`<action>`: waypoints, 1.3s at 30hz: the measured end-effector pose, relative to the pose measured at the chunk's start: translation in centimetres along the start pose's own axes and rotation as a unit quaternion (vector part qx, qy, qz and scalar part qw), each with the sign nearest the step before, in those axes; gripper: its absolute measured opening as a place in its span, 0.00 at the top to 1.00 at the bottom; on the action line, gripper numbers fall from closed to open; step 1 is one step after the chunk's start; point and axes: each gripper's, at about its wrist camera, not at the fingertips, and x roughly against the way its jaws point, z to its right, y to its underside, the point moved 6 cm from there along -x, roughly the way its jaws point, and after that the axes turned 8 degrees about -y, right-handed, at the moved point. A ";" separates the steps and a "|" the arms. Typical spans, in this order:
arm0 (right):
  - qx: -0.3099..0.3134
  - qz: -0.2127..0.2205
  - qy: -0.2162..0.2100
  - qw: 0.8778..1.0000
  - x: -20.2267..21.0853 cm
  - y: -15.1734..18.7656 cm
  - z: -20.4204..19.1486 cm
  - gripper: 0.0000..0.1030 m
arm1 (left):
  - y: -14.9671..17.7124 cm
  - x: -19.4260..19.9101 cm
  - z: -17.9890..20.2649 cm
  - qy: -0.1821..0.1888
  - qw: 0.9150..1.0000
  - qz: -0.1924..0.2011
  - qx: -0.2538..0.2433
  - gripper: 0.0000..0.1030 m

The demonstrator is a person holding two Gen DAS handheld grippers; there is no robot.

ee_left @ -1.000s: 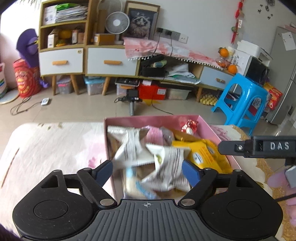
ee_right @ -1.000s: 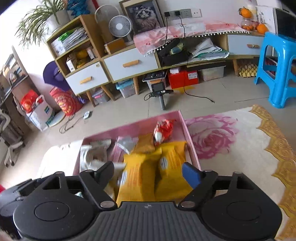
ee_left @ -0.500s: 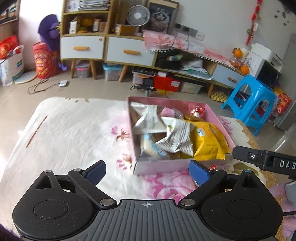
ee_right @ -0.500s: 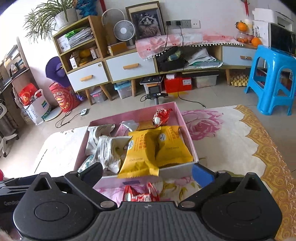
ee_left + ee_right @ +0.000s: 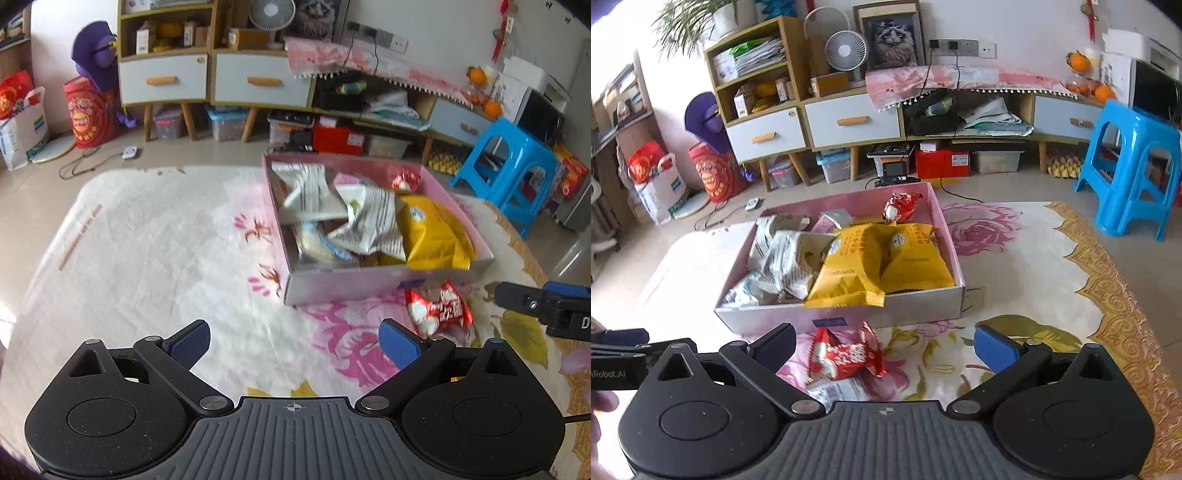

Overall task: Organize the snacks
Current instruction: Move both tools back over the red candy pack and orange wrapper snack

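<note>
Pink box [image 5: 332, 284] sat on the floral cloth [image 5: 147, 240], filled with snack packs. Left wrist view: left gripper [image 5: 293, 343] was spread wide with nothing between its blue pads, only bare cloth below. Its jaws had just been opening over the last second. A second earlier that gripper hung right over the box with the grey-striped packs [image 5: 369, 221] between its fingers; now it was pulled back, and the whole box showed ahead of it and to the right. Yellow packs [image 5: 432, 232] lay against the box's right side, one corner hanging over the near wall. A small red pack [image 5: 406, 181] lay at the far end of the box. A red-and-white snack pack [image 5: 439, 308] lay on the cloth just in front of the box's near wall, outside it. That pack wasn't visible a second earlier. Tip of the right gripper [image 5: 546, 306] poked in at the right edge.

Right wrist view: right gripper [image 5: 884, 345] was also fully apart and empty; its jaws had just been opening too. Earlier it hung over the yellow packs [image 5: 882, 258]; now it was backed off to the box's near side. The red-and-white snack pack [image 5: 846, 356] lay on the cloth between its fingers, touched by neither. A white wrapper [image 5: 838, 391] lay just beneath that, half hidden by the gripper body. Box [image 5: 849, 314] was straight ahead. The left gripper's body [image 5: 617, 362] showed at the left edge.
</note>
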 end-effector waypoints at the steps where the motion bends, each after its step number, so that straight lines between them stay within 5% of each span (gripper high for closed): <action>1: 0.001 -0.001 0.002 1.000 -0.1 0.1 0.2 0.07 | 0.3 -0.4 0.3 0.001 1.000 -0.006 -0.002 0.04; 18: -0.012 -0.009 0.011 1.000 -1.0 0.9 4.2 0.07 | 3.0 -3.6 9.1 0.033 0.996 -0.056 -0.059 0.04; 39: -0.050 -0.014 -0.009 0.999 -2.7 2.0 8.9 0.07 | 3.0 -4.9 12.1 0.017 0.998 -0.058 -0.008 0.06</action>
